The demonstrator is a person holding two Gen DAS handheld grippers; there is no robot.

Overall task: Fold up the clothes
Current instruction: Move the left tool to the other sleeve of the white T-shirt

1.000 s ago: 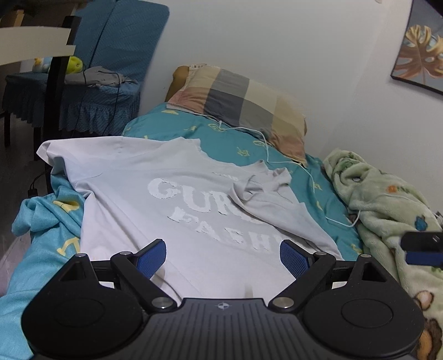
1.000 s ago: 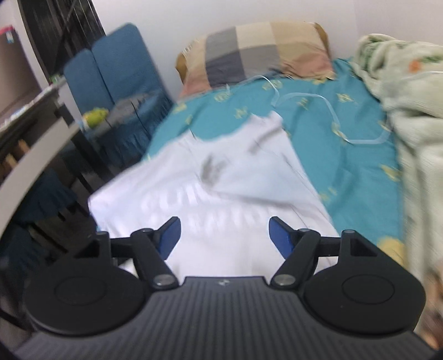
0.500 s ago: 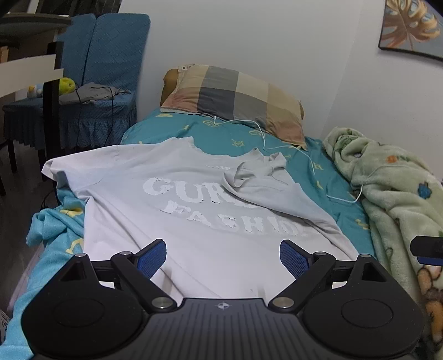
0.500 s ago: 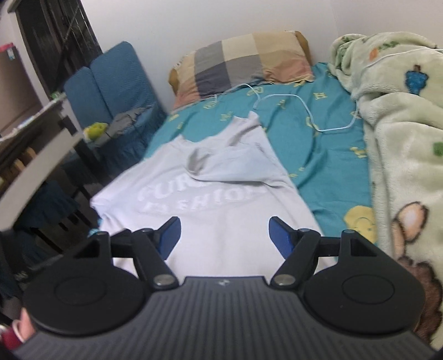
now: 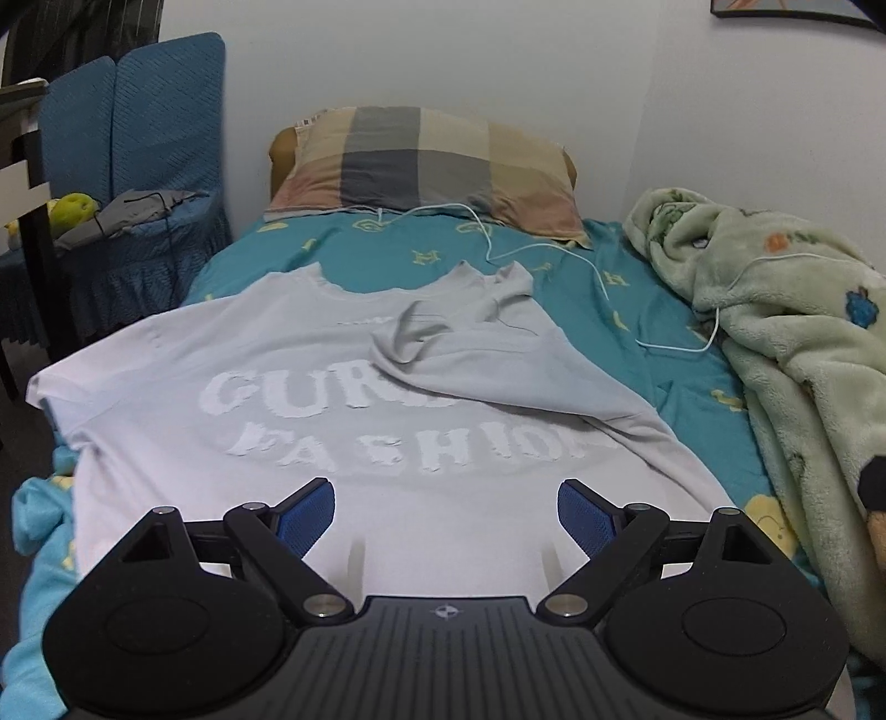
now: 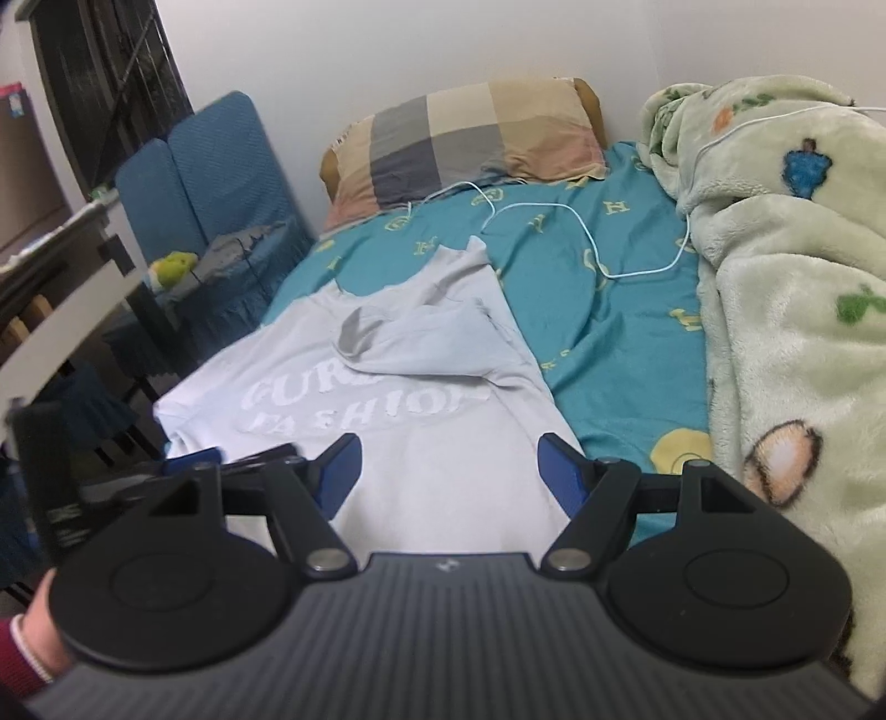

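Grey T-shirt (image 5: 310, 399) spread flat on bed (image 5: 554, 266), collar far, hem nearest, long axis running away. Left gripper (image 5: 446, 518) and right gripper (image 6: 449, 471) both released, empty, hovering above hem edge; right nearer folded-in sleeve (image 6: 432, 338).

A small bedroom with plain white walls (image 5: 443, 55) meeting in a corner behind the bed. The bed is covered by a teal sheet with yellow motifs (image 5: 387, 249). A checked pillow in beige, grey and pink (image 5: 426, 160) lies at its head against the wall. A fluffy pale green blanket with cartoon prints (image 5: 775, 332) is heaped along the right side. A thin white cable (image 6: 554, 210) trails across the sheet. Left of the bed stands a chair with a blue fabric cover (image 5: 138, 111). A framed picture's lower edge (image 5: 792, 11) shows high on the right wall.
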